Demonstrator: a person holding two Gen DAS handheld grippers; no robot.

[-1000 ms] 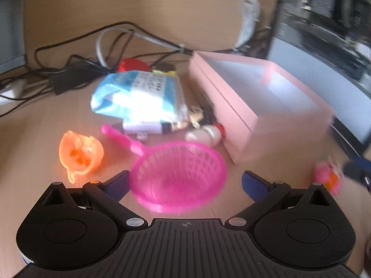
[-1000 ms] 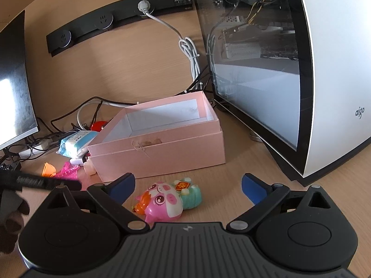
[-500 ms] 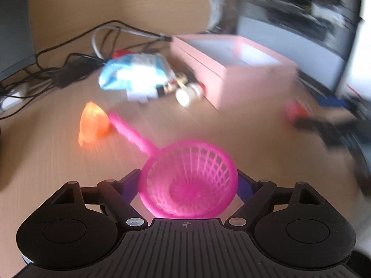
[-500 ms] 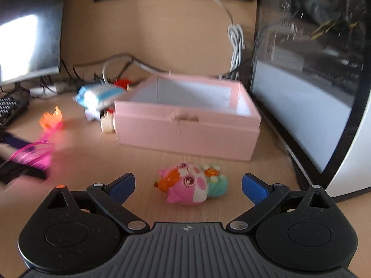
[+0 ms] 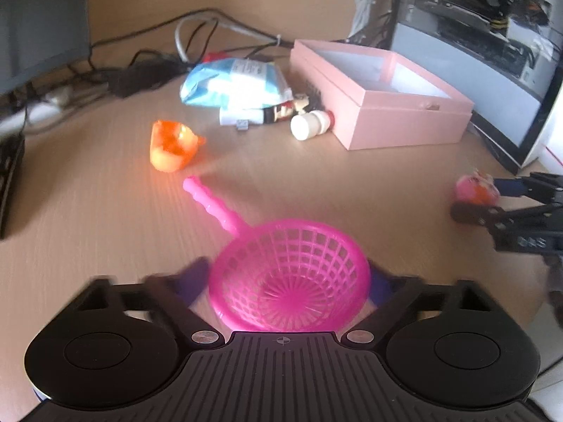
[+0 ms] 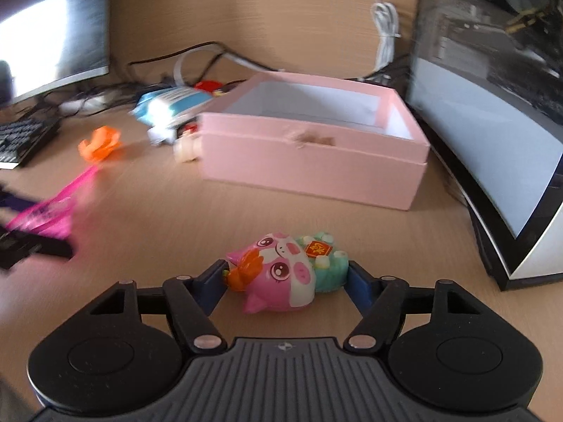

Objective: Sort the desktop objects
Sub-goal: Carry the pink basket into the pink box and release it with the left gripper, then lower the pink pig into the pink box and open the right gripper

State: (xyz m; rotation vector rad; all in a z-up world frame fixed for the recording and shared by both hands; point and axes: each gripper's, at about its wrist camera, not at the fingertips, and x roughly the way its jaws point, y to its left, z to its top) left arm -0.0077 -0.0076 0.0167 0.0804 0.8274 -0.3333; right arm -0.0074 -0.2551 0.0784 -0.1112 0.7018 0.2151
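Jaws of my left gripper (image 5: 289,281) pinch bowl of pink strainer (image 5: 288,281) from both sides, having just closed; handle points away toward orange toy cup (image 5: 172,146) on desk (image 5: 88,218). Wipes pack (image 5: 235,82) and small bottle (image 5: 309,125) lie beside open pink box (image 6: 313,161). My right gripper (image 6: 285,276), jaws just closing, clamps pink pig toy (image 6: 281,274), pads touching both its ends, in front of box.
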